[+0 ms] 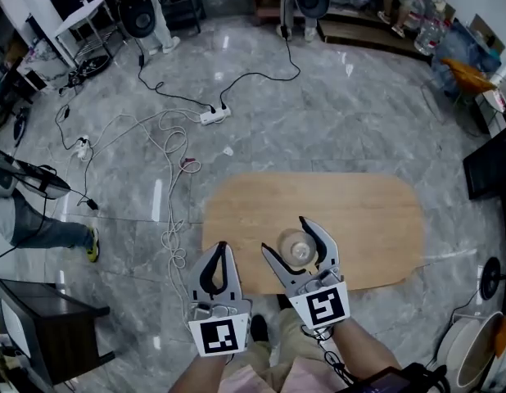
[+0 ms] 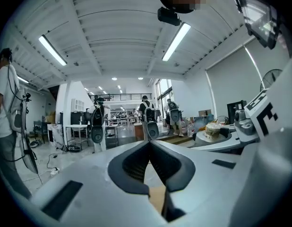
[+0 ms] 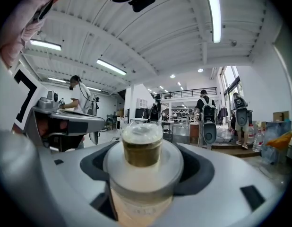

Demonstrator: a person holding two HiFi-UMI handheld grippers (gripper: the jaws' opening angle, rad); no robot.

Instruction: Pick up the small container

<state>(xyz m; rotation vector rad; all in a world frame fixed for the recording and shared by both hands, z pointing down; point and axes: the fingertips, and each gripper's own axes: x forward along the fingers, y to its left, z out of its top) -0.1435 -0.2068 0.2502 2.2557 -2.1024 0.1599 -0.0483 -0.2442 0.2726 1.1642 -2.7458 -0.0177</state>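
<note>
Light wood tabletop point(image 1: 376, 219) w/ rounded corners sits on grey marble floor point(image 1: 343, 129). Left of it, a tangle of white cables point(image 1: 167, 146). White power strip point(image 1: 214, 116) lies beyond, w/ black cable point(image 1: 261, 76) running off it. Far left: person's leg in jeans point(image 1: 40, 228), yellow-green shoe point(image 1: 92, 244). Dark cabinet point(image 1: 44, 322) bottom left. Water bottles point(image 1: 429, 31) top rt.

My left tongs point(image 1: 223, 246) and right tongs point(image 1: 284, 236) are grey, their markers point(image 1: 322, 308) black-and-white; the small container point(image 1: 295, 249) is clear, the tabletop point(image 1: 368, 219) pale wood, the floor point(image 1: 335, 129) veined grey.

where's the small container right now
In the head view the small container sits between the right gripper jaws, over the wooden table near its front edge.
</note>
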